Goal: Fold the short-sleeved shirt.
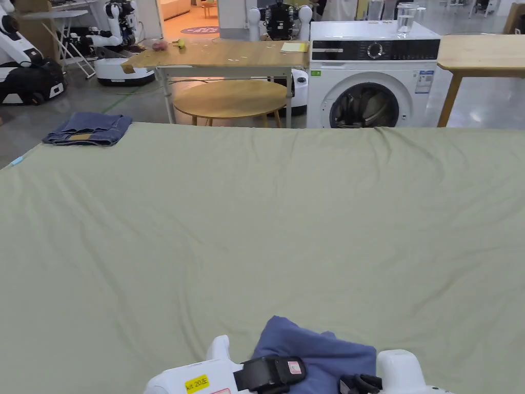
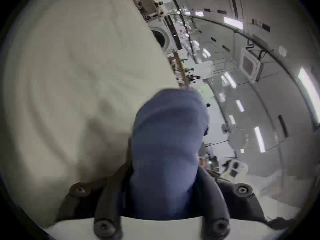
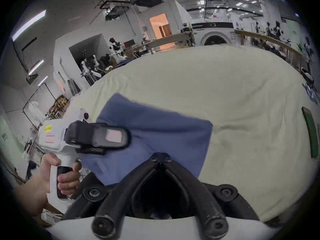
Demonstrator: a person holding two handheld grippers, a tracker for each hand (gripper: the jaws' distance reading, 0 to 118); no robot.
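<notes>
The blue short-sleeved shirt (image 1: 318, 346) is bunched up at the near edge of the green-sheeted table (image 1: 256, 215), held up off the sheet. My left gripper (image 1: 230, 372) grips its left side; in the left gripper view the cloth (image 2: 166, 139) rises from between the jaws and hides their tips. My right gripper (image 3: 161, 157) has its jaws closed together on an edge of the shirt (image 3: 155, 131). In the head view the right gripper (image 1: 400, 367) sits just right of the cloth. A hand (image 3: 65, 178) holds the left gripper's handle.
Folded jeans (image 1: 87, 129) lie at the far left corner of the table. Beyond the far edge stand a washing machine (image 1: 371, 77), a wooden table (image 1: 220, 56) with a round table (image 1: 230, 100) under it, and another wooden table (image 1: 482, 54). Robots (image 1: 25, 66) stand at the far left.
</notes>
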